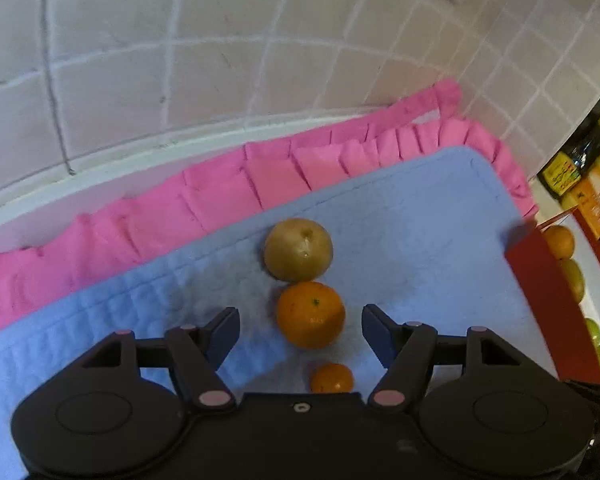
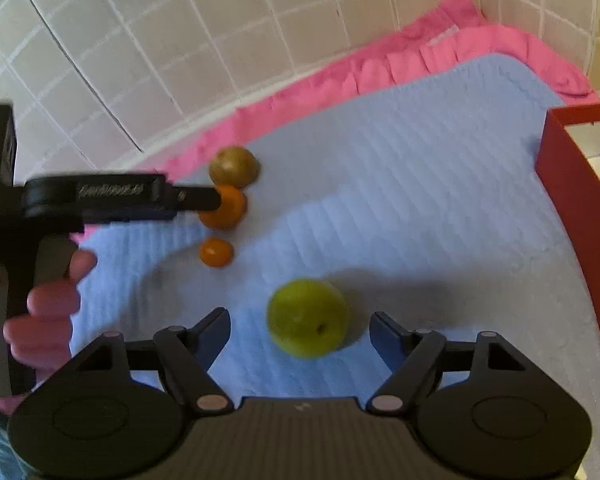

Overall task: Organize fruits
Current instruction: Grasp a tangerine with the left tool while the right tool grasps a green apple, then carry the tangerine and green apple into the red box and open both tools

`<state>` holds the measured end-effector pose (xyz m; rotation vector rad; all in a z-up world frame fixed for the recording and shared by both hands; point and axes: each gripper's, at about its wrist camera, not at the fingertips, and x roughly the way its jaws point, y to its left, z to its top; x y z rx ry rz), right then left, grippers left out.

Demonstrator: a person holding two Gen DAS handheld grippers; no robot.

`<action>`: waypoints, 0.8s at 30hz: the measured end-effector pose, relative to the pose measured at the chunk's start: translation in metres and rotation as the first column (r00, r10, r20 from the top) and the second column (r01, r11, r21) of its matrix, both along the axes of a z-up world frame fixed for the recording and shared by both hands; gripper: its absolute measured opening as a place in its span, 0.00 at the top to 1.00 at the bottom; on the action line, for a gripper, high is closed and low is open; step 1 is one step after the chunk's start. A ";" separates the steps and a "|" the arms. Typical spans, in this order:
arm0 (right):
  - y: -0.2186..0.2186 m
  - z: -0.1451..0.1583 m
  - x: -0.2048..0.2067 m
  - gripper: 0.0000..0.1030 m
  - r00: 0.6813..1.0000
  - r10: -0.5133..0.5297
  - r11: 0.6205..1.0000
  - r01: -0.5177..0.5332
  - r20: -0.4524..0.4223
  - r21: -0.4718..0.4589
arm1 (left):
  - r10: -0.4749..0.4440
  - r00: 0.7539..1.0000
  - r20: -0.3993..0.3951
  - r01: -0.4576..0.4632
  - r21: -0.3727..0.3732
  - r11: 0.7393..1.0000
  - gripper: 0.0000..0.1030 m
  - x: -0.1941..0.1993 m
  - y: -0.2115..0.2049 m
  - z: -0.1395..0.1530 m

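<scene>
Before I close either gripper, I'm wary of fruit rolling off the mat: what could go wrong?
1. The orange touches the brown fruit, with the small orange close behind; the open left gripper closing could knock either away.
2. The green fruit lies loose on the blue mat, between the right gripper fingers; an off-centre squeeze might make it roll.

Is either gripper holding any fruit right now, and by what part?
Nothing is held. The left gripper jaws stand open around the orange; the right gripper is open around the green fruit.
</scene>
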<state>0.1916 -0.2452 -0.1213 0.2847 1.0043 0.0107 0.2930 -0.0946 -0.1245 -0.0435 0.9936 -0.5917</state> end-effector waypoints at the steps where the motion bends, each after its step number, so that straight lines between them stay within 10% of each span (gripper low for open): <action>1: 0.001 -0.003 0.000 0.24 1.000 0.001 1.000 -0.001 -0.004 -0.010 | -0.008 1.000 -0.005 0.008 -0.001 1.000 0.22 0.001 -0.003 -0.002; 8: 0.007 -0.012 0.008 0.24 1.000 -0.001 1.000 0.000 -0.004 -0.030 | -0.022 1.000 0.009 0.022 0.025 0.999 0.28 0.002 -0.016 -0.007; 11: 0.009 -0.014 0.014 0.23 1.000 0.000 0.999 0.001 0.003 -0.044 | -0.033 0.999 0.024 0.032 0.043 0.999 0.52 0.003 -0.021 -0.009; 24: 0.005 -0.014 0.011 0.49 1.000 0.012 0.999 -0.011 0.022 -0.030 | -0.020 0.998 0.061 0.018 0.033 0.999 0.54 -0.016 -0.007 0.005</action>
